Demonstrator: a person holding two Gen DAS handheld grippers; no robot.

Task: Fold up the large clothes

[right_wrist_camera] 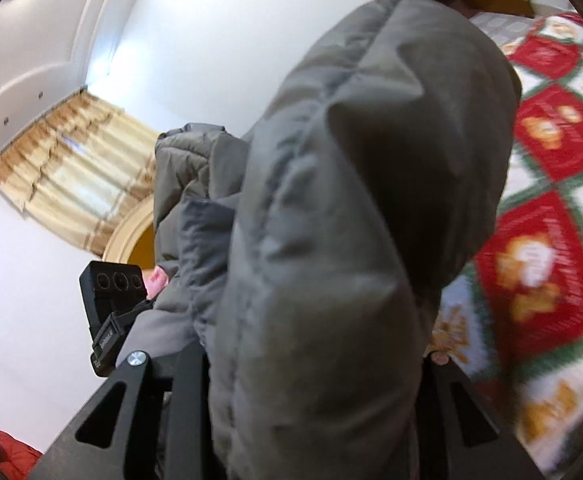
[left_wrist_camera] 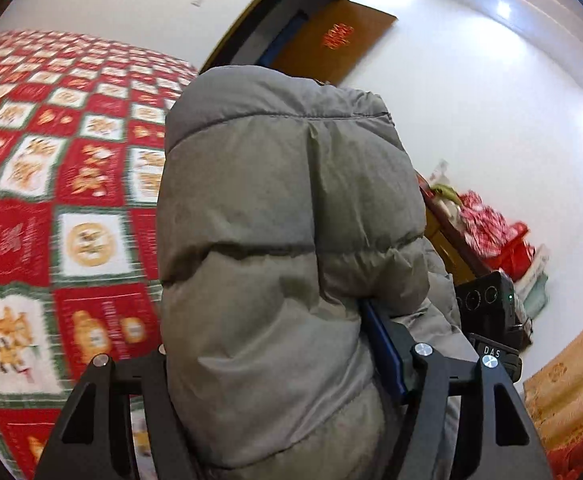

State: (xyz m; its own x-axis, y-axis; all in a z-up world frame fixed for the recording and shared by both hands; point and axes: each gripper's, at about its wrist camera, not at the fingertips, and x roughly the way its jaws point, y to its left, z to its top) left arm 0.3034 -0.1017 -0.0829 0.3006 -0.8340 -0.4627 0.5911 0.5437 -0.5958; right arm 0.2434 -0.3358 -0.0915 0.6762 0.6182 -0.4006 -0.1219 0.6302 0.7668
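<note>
Grey padded jacket (left_wrist_camera: pixel 291 240) hangs lifted above the bed (left_wrist_camera: pixel 51 200), clamped in both left tongs (left_wrist_camera: pixel 283 360) and right tongs (right_wrist_camera: pixel 311 360); next, presumably, lay it flat for folding.

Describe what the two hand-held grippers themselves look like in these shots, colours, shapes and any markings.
Both are matte black. The left hand-held gripper has angular linkage arms with triangular cut-outs, round silver pivot screws and a blue pad on one finger. The right hand-held gripper has the same black arms, cut-outs and a silver screw. Each view shows the other unit's black camera box with round lenses; one carries white "DAS" lettering and a green light.
</note>
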